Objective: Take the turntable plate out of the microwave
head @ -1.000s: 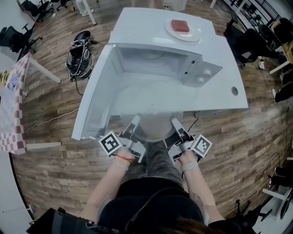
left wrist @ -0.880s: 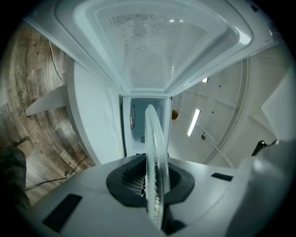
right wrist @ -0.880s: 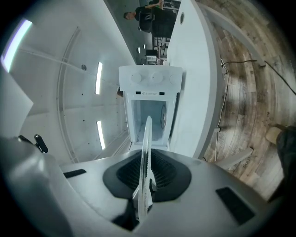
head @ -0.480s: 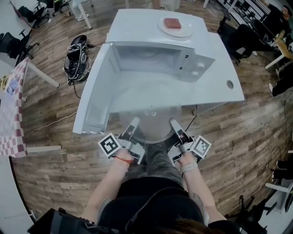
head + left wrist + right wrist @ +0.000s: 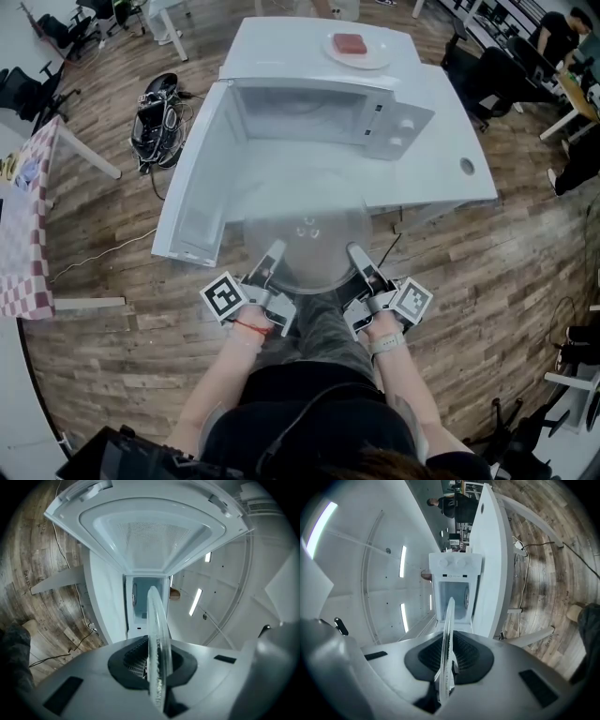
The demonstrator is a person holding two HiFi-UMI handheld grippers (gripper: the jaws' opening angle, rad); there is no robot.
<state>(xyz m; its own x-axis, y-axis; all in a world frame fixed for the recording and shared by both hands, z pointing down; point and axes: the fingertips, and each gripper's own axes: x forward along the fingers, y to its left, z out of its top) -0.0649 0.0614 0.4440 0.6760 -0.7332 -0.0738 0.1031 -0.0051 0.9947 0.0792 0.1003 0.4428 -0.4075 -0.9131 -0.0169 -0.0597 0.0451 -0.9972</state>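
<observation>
The clear glass turntable plate (image 5: 307,246) hangs level in front of the open white microwave (image 5: 309,111), outside its cavity and over the table's front edge. My left gripper (image 5: 272,253) is shut on the plate's left rim and my right gripper (image 5: 354,251) is shut on its right rim. In the left gripper view the plate (image 5: 157,634) shows edge-on, pinched between the dark pads (image 5: 133,660) of that gripper (image 5: 152,667). The right gripper view shows the same plate (image 5: 448,634) clamped in its gripper (image 5: 449,663), with the microwave (image 5: 453,597) straight ahead.
The microwave door (image 5: 199,183) stands swung open to the left. Behind the microwave, a white dish with a red block (image 5: 354,47) rests on the white table (image 5: 450,159). A black bag (image 5: 155,117) lies on the wooden floor at left, near a checkered table (image 5: 23,220).
Both grippers have drawn the glass plate back toward me, from the microwave's opening to out over the table's front edge. The grip on both rims is unchanged.
</observation>
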